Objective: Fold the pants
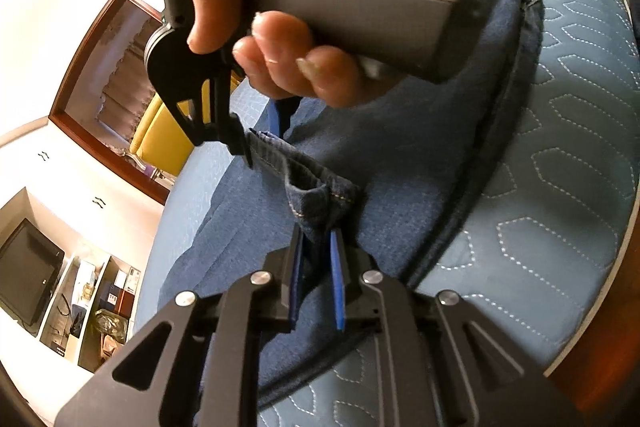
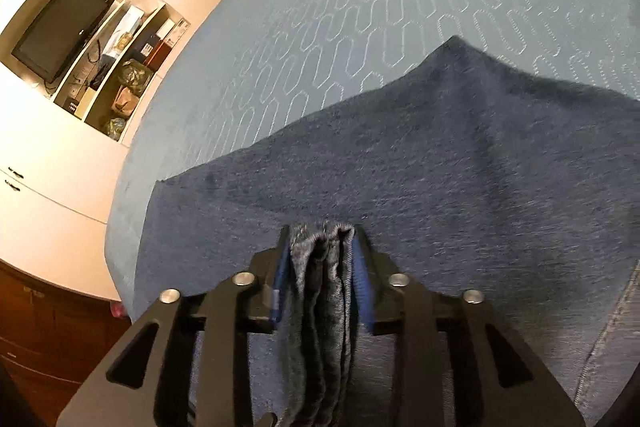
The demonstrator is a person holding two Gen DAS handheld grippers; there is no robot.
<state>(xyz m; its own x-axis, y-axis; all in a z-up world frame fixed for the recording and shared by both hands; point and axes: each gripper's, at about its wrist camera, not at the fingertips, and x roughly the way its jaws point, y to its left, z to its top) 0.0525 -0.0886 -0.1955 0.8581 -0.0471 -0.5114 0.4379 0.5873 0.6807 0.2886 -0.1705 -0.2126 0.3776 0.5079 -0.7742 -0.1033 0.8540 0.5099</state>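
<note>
Quilted blue bed [image 2: 360,7] carries the pants [image 2: 440,167], spread ahead of both fingers. Left gripper [image 1: 316,267] pinches a hem fold; right gripper [image 2: 320,267] pinches bunched cloth. Denim looks soft, limp, fairly heavy: probably best held at hems and seams.

The pants [image 2: 440,167] are dark blue denim with pale stitching along the hems. The bed cover [image 2: 360,7] is light blue, quilted in white hexagon-like outlines. Each hand-held gripper [image 1: 316,267] is black with blue pads [image 1: 338,287]. An armchair [image 1: 168,139] is yellow.
</note>
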